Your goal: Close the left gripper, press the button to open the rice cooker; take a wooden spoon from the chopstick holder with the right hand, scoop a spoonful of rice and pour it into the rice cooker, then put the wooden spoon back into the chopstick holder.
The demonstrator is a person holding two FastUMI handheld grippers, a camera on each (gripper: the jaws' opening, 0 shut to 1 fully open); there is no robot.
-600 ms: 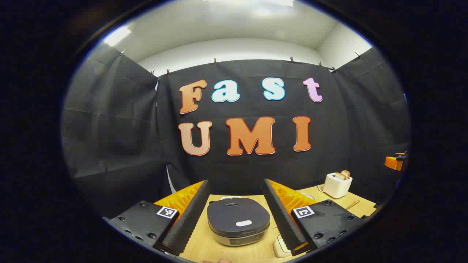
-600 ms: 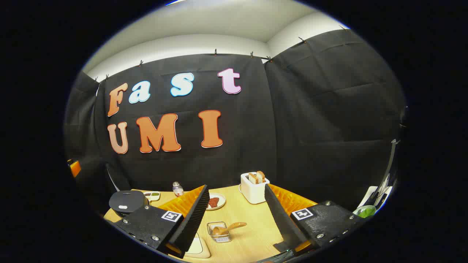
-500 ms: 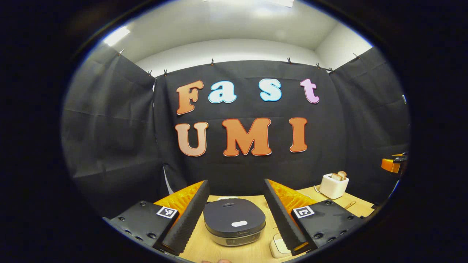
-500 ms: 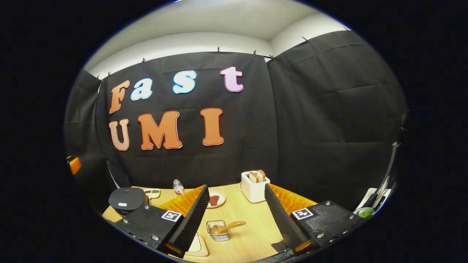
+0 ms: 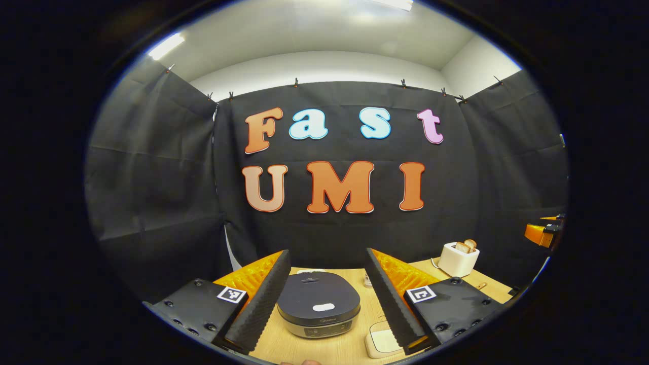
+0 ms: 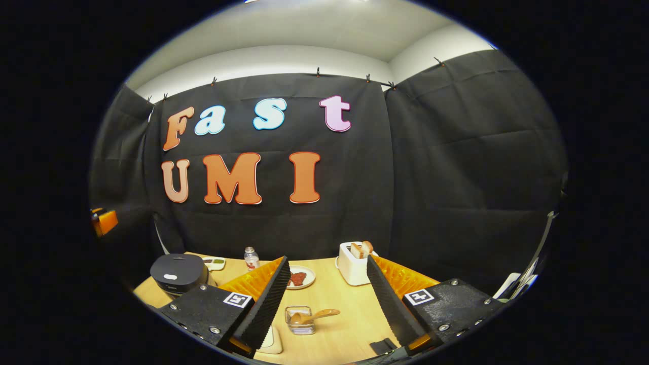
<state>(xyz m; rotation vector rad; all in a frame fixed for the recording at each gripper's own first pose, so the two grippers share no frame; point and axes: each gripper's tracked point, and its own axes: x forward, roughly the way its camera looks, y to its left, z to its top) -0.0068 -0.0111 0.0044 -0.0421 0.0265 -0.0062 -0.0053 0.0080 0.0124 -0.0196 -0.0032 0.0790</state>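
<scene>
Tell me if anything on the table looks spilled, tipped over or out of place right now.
Nothing stands out. The rice cooker sits flat with its lid shut, the wooden spoon rests in its wire holder, and the toaster stands upright with bread in its slots. No spill shows on the table.

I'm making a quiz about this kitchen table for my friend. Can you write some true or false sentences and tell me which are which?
1. The rice cooker has its lid up. False: the lid is shut.
2. The wooden spoon lies in the wire chopstick holder. True.
3. The toaster has bread sticking out of the top. True.
4. The right gripper is squeezing the spoon. False: its jaws are wide open, with the spoon lying between them farther off.
5. The left gripper is open, facing the rice cooker. True.
</scene>
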